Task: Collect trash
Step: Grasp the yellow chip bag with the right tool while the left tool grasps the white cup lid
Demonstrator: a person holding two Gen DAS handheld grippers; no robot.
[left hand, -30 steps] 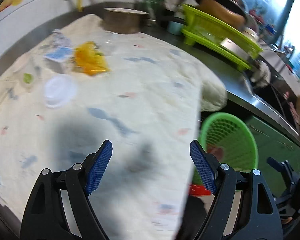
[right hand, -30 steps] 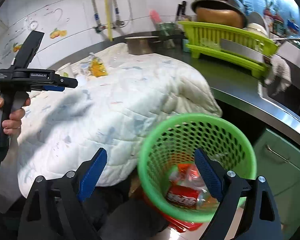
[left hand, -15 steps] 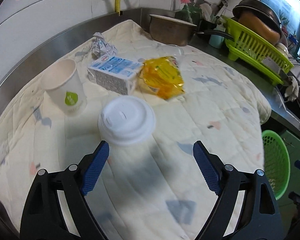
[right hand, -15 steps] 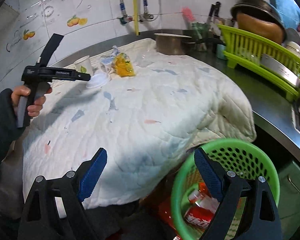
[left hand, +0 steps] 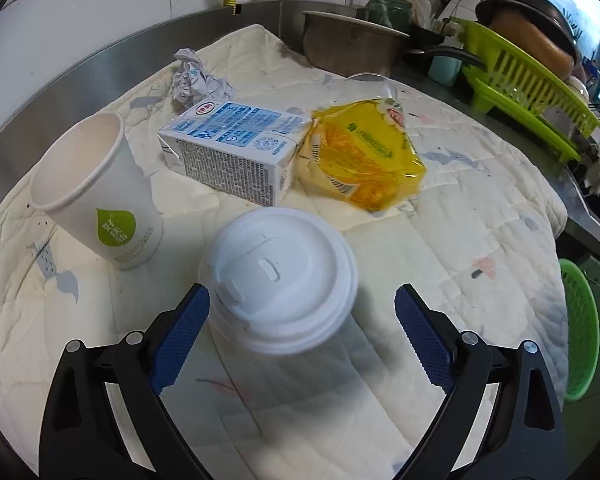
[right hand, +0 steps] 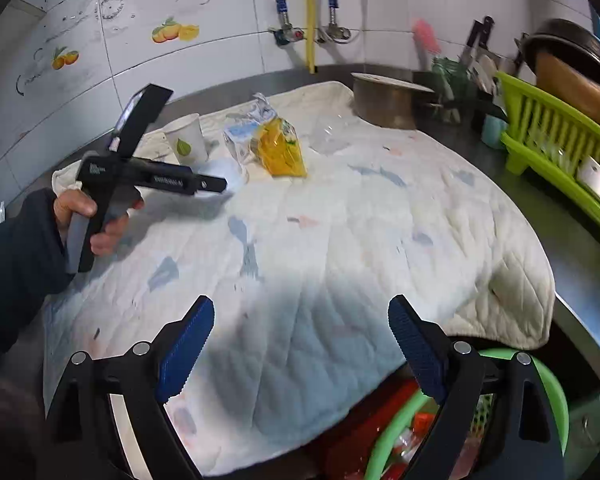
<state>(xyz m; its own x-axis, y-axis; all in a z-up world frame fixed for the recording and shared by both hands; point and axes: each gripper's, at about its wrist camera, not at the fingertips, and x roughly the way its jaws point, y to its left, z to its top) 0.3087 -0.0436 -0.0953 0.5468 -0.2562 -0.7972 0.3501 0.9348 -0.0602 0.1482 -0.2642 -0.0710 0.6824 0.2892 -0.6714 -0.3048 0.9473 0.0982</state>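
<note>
The lidded cup (left hand: 278, 280) stood on the quilt (left hand: 440, 264), nearest of the trash, so I judged it the piece to take first. My left tongs (left hand: 300, 332) were spread wide, empty, straddling its lid from my side, the left pad just beside the rim, the right one apart. Behind it, clustered, were the paper cup (left hand: 96, 192), carton (left hand: 232, 146), yellow wrapper (left hand: 360, 154) and a crumpled wad (left hand: 196, 78). My right tongs (right hand: 300, 344) were released too, holding nothing, waiting low at the quilt's near edge over the green basket (right hand: 552, 396), which sat below the tabletop, already holding some red packaging, where I reckoned each piece belonged.
</note>
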